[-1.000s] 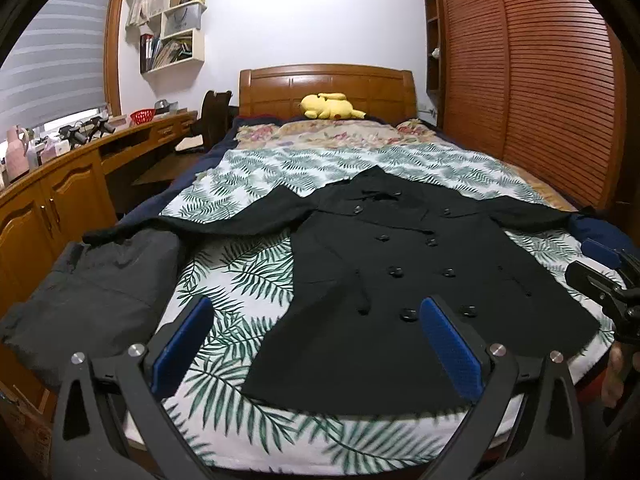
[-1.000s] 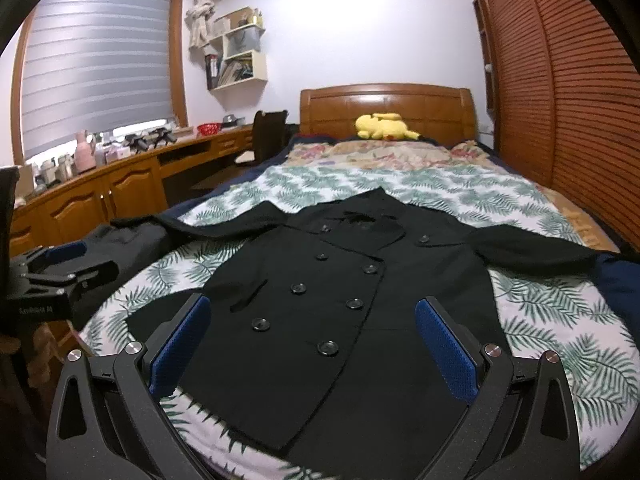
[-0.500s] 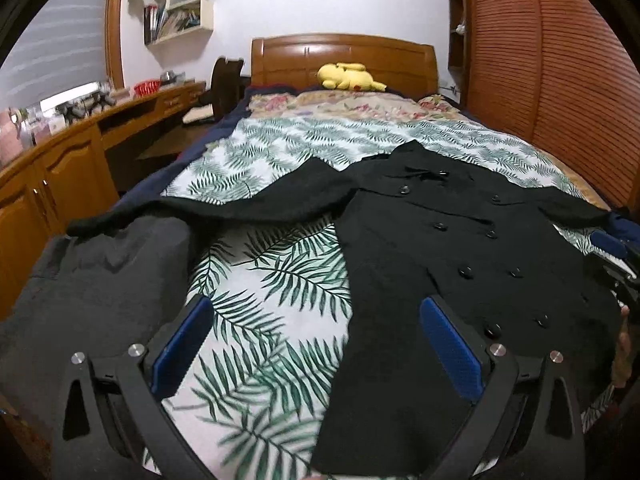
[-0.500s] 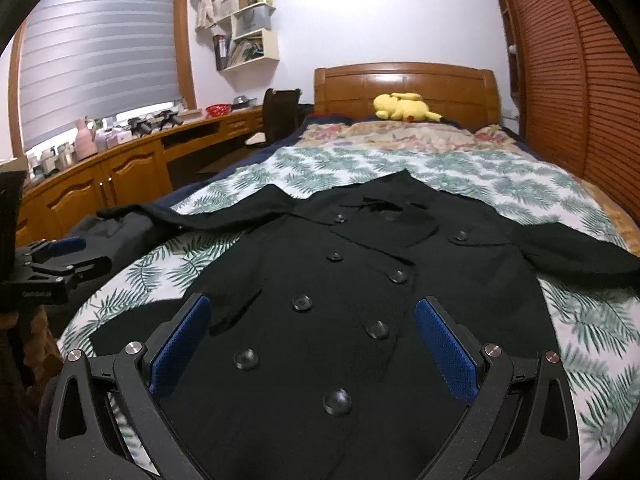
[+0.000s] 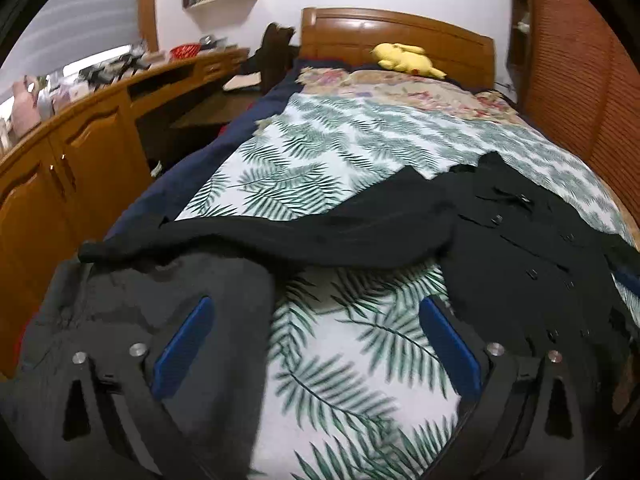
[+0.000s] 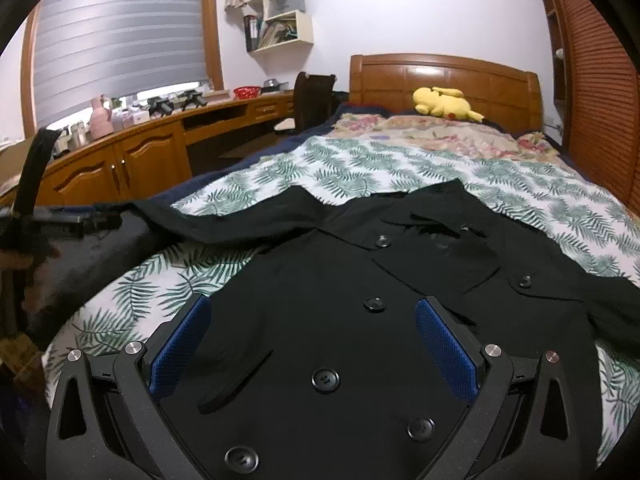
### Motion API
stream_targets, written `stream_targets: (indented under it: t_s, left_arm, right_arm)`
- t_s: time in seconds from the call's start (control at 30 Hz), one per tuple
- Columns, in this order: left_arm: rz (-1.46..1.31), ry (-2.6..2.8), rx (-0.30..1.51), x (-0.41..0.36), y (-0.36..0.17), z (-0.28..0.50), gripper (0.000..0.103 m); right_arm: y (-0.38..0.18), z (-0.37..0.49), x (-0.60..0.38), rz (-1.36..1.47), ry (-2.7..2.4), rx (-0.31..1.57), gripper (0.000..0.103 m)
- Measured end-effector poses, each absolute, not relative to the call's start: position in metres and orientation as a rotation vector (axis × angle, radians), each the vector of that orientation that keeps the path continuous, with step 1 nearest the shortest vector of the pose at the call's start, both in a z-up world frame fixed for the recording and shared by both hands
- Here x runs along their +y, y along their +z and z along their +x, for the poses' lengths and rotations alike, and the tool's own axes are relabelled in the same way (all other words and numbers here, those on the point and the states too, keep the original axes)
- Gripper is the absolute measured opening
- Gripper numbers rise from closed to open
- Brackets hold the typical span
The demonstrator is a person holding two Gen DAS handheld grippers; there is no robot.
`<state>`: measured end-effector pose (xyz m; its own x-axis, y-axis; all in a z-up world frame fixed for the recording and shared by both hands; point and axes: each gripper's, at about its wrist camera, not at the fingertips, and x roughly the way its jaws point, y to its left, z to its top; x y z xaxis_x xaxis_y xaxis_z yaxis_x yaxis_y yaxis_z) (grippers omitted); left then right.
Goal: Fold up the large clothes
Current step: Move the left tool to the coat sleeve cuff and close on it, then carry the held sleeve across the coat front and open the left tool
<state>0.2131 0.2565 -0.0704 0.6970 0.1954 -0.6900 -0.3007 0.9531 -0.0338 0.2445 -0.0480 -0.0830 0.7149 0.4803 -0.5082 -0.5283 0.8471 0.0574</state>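
Operator: Status of the fold?

Technician: Approach phase, by my reading. The black coat (image 6: 360, 320) lies face up and spread flat on the leaf-print bedspread (image 5: 332, 160), collar toward the headboard (image 6: 440, 76), both sleeves extended outward. No fold is yet made.

Operator: Left gripper condition?

Technician: The left gripper (image 5: 316, 340) has its jaws wide; they have just been closing by a small amount, with nothing between them. It hangs over bare bedspread between the coat's body and a grey garment (image 5: 132, 300) lying at the bed's edge. The coat's long sleeve (image 5: 260, 236) runs across the view just beyond the fingertips, its cuff end overlapping the grey garment.

Operator: Right gripper?

Technician: The right gripper (image 6: 312, 336) is also spread wide and empty, positioned over the buttoned front of the coat. Whether the pads touch the cloth cannot be determined.

Operator: Next move?

Technician: Probable requirement: lower the left gripper onto the sleeve, close on a single layer clear of the grey garment, then carry the sleeve inward across the coat front. The right gripper could steady the body or take the opposite sleeve.
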Motion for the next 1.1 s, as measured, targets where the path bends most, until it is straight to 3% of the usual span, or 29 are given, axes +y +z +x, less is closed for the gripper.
stream_targets:
  t_s: [0.2,0.53,0.6,0.73,0.77,1.1]
  left_arm:
    - [-0.253,0.292,0.806,0.294,-0.081,0.241,0.086]
    - [-0.445,0.362,0.846,0.352,-0.105,0.274,0.060]
    - [-0.450,0.378,0.833,0.357,-0.104,0.276,0.050]
    - [-0.406,0.415,0.835,0.363,-0.103,0.281,0.007]
    - [-0.387,0.422,0.831,0.362,-0.102,0.283,0.003]
    - [-0.185,0.311,0.723,0.267,-0.022,0.292,0.000]
  right_arm:
    - [-0.117,0.255,-0.046,-0.148,0.524,0.589,0.103]
    - [-0.127,0.260,-0.044,-0.153,0.524,0.617,0.103]
    - [-0.127,0.260,-0.044,-0.154,0.523,0.614,0.103]
    - [-0.127,0.259,-0.044,-0.156,0.523,0.611,0.103]
    - [-0.126,0.259,-0.044,-0.155,0.523,0.611,0.103]
    - [-0.103,0.252,-0.061,-0.107,0.544,0.589,0.103]
